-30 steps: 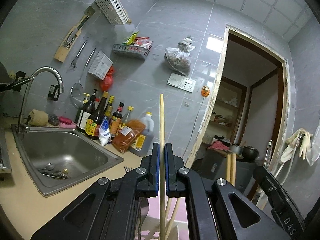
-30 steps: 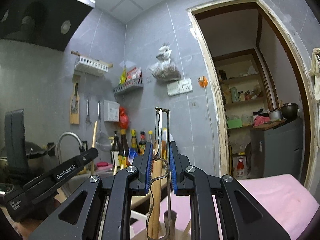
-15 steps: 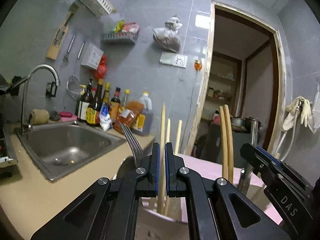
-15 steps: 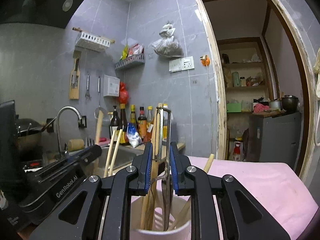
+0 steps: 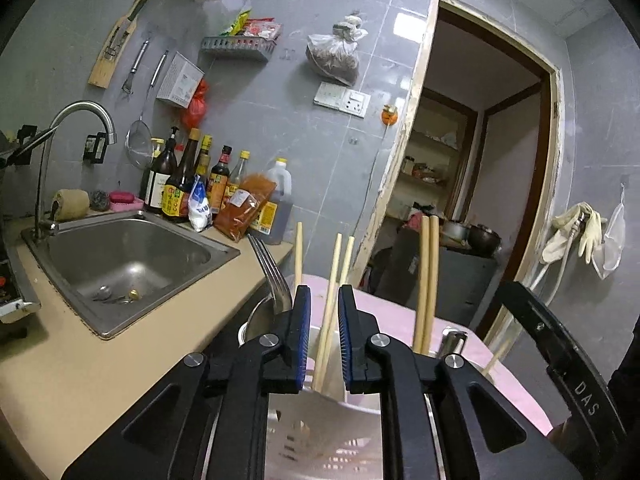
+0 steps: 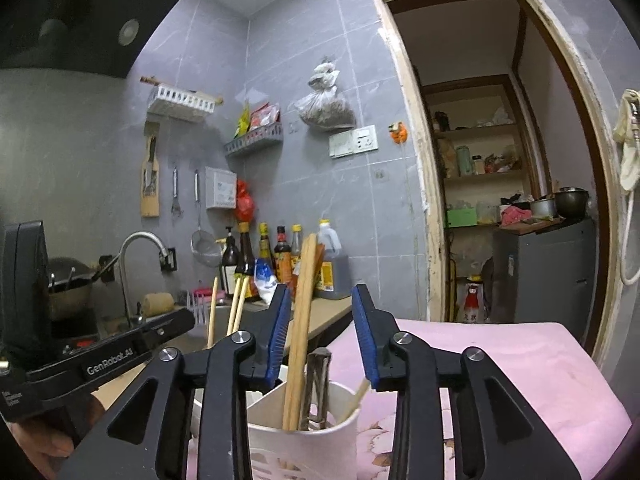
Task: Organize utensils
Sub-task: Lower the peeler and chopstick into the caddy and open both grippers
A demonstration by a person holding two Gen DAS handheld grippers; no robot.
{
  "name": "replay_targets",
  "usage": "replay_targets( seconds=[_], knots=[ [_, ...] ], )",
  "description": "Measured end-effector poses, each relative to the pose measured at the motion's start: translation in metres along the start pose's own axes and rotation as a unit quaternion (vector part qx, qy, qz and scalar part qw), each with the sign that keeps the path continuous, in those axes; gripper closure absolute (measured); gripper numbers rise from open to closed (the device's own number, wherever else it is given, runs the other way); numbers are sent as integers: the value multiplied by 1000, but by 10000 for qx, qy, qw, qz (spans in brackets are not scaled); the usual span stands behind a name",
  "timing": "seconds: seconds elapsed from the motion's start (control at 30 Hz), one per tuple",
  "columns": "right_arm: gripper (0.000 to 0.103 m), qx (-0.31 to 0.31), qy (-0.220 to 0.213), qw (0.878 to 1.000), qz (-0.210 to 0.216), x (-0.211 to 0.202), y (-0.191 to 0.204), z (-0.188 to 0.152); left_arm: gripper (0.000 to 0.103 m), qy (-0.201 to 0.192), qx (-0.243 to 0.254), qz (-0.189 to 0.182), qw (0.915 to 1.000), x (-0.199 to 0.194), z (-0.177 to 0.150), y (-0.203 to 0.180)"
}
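Left gripper (image 5: 323, 312) just opening, let go of chopstick (image 5: 329, 312) standing between pads. Right gripper (image 6: 322, 312) opening too, wooden sticks (image 6: 301, 320) at 9 o'clock, untouched, in white holder (image 6: 320, 436).

A pink cloth-covered table (image 6: 500, 364) carries a white utensil holder (image 6: 320, 436). Beside it, the beige counter (image 5: 100, 364) bears a sink (image 5: 120, 256) and bottles (image 5: 192, 184).

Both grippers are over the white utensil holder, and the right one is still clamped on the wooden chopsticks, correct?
Not clamped. In the right wrist view the right gripper has just been opening; its blue pads stand clear of the wooden chopsticks, which stand in the white utensil holder. The left gripper is over it too.
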State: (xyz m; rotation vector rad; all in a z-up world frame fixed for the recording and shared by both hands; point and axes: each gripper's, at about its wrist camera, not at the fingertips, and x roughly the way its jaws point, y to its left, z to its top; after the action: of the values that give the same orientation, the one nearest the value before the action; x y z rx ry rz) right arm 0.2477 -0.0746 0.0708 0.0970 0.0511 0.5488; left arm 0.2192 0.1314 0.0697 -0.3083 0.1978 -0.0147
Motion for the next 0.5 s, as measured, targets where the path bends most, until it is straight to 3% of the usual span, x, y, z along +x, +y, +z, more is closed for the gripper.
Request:
replay_targets(
  seconds=[0.13, 0.23, 0.3, 0.5],
  knots=[
    [66, 68, -30, 9999, -153, -13, -6, 7, 90, 147, 186, 67, 9997, -7, 5, -9],
    [60, 79, -38, 9996, -253, -24, -11, 11, 81, 268, 291, 81, 9992, -13, 7, -16],
    [56, 49, -56, 9995, -322, -33, -13, 15, 68, 293, 311, 49, 9991, -17, 7, -19],
    [47, -47, 8, 9990, -437, -63, -17, 23, 61, 426, 600, 48, 9973, -33, 4, -35]
  ],
)
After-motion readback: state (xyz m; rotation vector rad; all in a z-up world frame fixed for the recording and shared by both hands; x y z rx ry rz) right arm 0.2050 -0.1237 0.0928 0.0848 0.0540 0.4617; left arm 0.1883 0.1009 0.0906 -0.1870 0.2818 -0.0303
